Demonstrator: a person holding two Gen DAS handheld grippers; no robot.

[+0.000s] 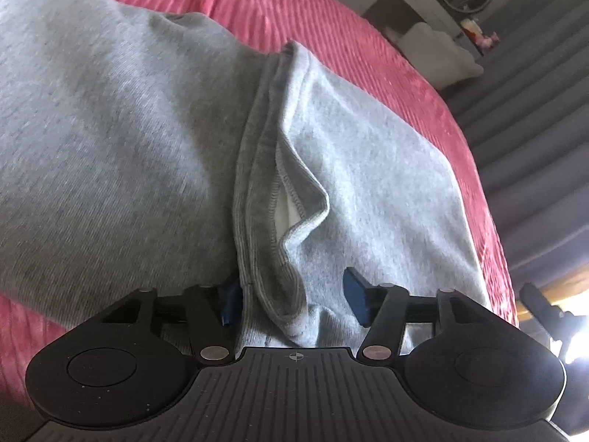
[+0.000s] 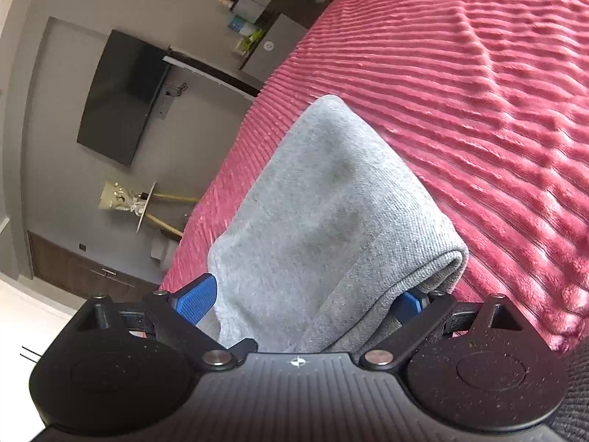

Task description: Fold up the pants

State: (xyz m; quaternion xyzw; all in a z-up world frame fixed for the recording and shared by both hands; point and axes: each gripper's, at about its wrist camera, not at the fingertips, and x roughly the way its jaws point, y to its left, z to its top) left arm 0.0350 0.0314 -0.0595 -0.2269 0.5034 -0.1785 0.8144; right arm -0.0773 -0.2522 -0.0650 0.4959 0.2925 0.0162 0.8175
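Grey sweatpants (image 1: pixel 121 140) lie on a pink ribbed bedspread (image 1: pixel 294 14). In the left wrist view the ribbed waistband edge (image 1: pixel 257 191) and a turned-out seam run down the middle into my left gripper (image 1: pixel 292 302). Its blue pads (image 1: pixel 355 298) stand apart on either side of the bunched waistband. In the right wrist view a folded grey part of the pants (image 2: pixel 316 213) reaches from the bedspread (image 2: pixel 478 110) into my right gripper (image 2: pixel 305 302). Its blue pads (image 2: pixel 197 300) stand wide apart with the fold between them.
The bed edge runs along the right of the left wrist view, with grey curtains (image 1: pixel 522 118) beyond. In the right wrist view a wall-mounted TV (image 2: pixel 121 95), a small round table (image 2: pixel 147 206) and cabinets (image 2: pixel 265 3) stand beyond the bed's left edge.
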